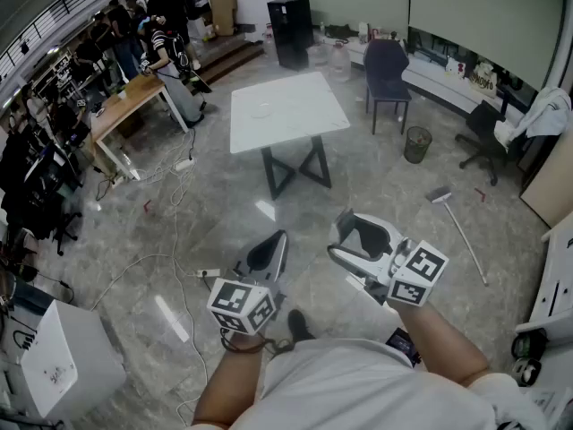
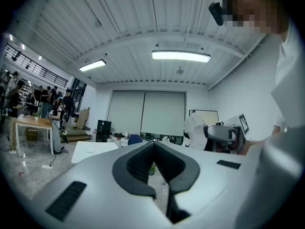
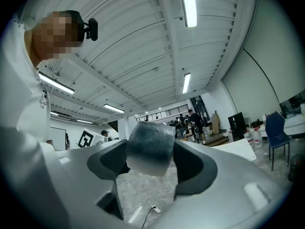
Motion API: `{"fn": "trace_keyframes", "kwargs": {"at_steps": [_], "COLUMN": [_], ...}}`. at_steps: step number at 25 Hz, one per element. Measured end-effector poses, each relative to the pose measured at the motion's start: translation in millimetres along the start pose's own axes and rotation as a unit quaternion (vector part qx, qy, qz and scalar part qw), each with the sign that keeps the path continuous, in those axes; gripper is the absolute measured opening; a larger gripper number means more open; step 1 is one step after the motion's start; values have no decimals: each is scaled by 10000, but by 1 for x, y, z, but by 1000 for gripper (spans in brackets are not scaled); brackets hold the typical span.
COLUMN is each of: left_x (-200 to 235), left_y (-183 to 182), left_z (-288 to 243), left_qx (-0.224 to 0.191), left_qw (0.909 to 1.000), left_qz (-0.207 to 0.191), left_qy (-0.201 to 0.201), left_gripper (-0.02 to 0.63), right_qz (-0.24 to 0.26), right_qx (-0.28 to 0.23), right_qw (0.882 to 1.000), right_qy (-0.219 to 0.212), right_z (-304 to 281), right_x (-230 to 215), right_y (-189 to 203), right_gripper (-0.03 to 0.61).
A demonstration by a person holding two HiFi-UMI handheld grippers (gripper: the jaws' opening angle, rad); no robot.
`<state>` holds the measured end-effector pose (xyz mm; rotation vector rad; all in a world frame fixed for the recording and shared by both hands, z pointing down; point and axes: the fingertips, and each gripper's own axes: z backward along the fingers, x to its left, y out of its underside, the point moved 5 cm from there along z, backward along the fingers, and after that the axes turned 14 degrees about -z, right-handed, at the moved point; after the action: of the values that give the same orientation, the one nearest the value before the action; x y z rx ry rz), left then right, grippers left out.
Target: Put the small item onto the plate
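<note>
Small item (image 3: 146, 138), dark grey block: you are pinching it in the right gripper (image 3: 149, 150)
You are holding it off the ground in front of your body, with both pads pressing its sides and the jaws standing wide around it; you are carrying the left gripper (image 2: 153, 146) just beside, its jaws pressed together on nothing; the plate (image 1: 261, 110) is sitting on the white table (image 1: 309, 106), well apart from both grippers

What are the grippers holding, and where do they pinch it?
Right gripper pinches a small grey block by its sides; left gripper is shut, empty.
</note>
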<state>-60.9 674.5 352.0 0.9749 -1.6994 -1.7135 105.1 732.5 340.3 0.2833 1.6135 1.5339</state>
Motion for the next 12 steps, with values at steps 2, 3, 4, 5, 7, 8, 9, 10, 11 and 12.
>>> {"fn": "trace_keyframes", "kwargs": {"at_steps": [2,3,4,5,7,8,9,10,11,12], "left_x": [3,4,5,6,6,7,8,10,13,16], "left_y": [-4,-6,-8,-9,-8,-6,-4,-3,-1,0], "left_z": [-3,-4,-4,-3,-4,-5,-6,-7,-8,-9], "left_qx": [2,1,-2,-4,-3,-1,0,1,1,2], "left_qw": [10000,10000,10000,10000,10000,10000,10000,10000,10000,10000], "left_qz": [-3,-3,-2,-2,-3,-2,1,6,13,23], "left_qy": [7,9,9,9,14,18,22,26,29,29], "left_gripper": [7,6,6,6,6,6,7,6,6,6], "right_qz": [6,9,13,16,12,7,2,-4,-10,-13], "right_qx": [-12,-13,-9,-1,16,24,29,34,40,45], "right_qw": [10000,10000,10000,10000,10000,10000,10000,10000,9999,9999], "right_qy": [0,5,15,26,47,57,67,80,96,110], "right_z": [-3,-4,-5,-6,-6,-7,-8,-10,-12,-15], "right_x": [0,0,0,0,0,-1,-3,-5,-7,-8], "right_y": [-6,-8,-9,-10,-9,-8,-7,-5,-5,-5], "right_gripper": [296,296,296,296,296,296,296,296,296,296]}}
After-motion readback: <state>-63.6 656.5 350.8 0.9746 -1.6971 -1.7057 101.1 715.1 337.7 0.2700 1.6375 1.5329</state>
